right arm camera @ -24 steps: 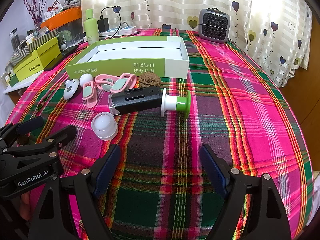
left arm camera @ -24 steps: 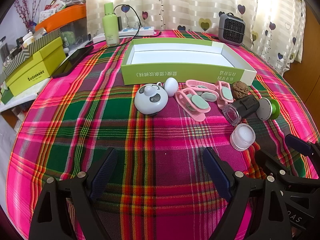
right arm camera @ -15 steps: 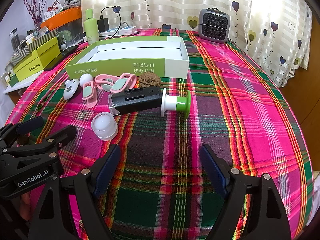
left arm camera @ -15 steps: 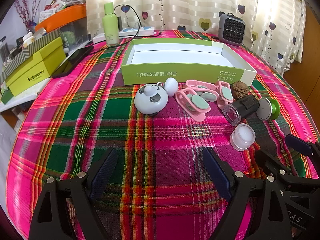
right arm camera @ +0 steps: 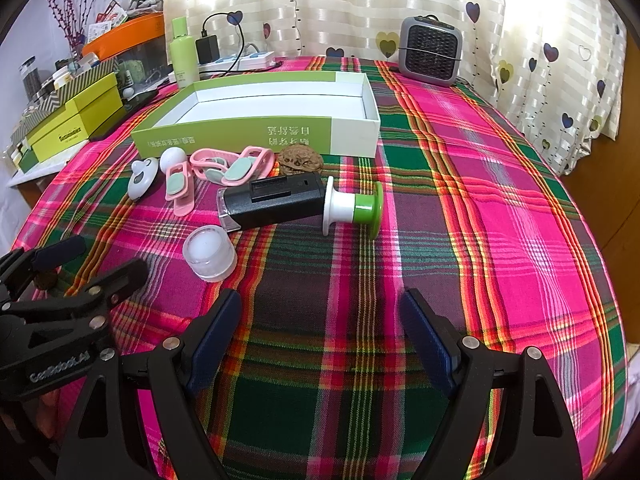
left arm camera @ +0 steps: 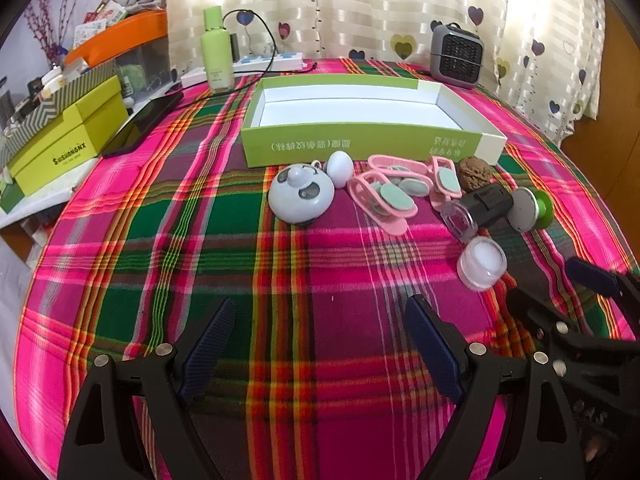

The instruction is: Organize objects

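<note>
Both grippers empty, jaws wide: left gripper [left arm camera: 316, 344], right gripper [right arm camera: 320, 332] over plaid cloth [right arm camera: 500, 220]. Green box [right arm camera: 256, 136] at 12 o'clock. Black stamp [right arm camera: 276, 200], jar [right arm camera: 210, 254], pink clips [right arm camera: 224, 166], probable walnut [right arm camera: 300, 159] at 11.

Daylight glows through the curtain [left arm camera: 360, 12], blowing out its top; the tablecloth [right arm camera: 500, 220] is evenly lit with soft shadows. Fisheye bending and dark corners frame both views.
</note>
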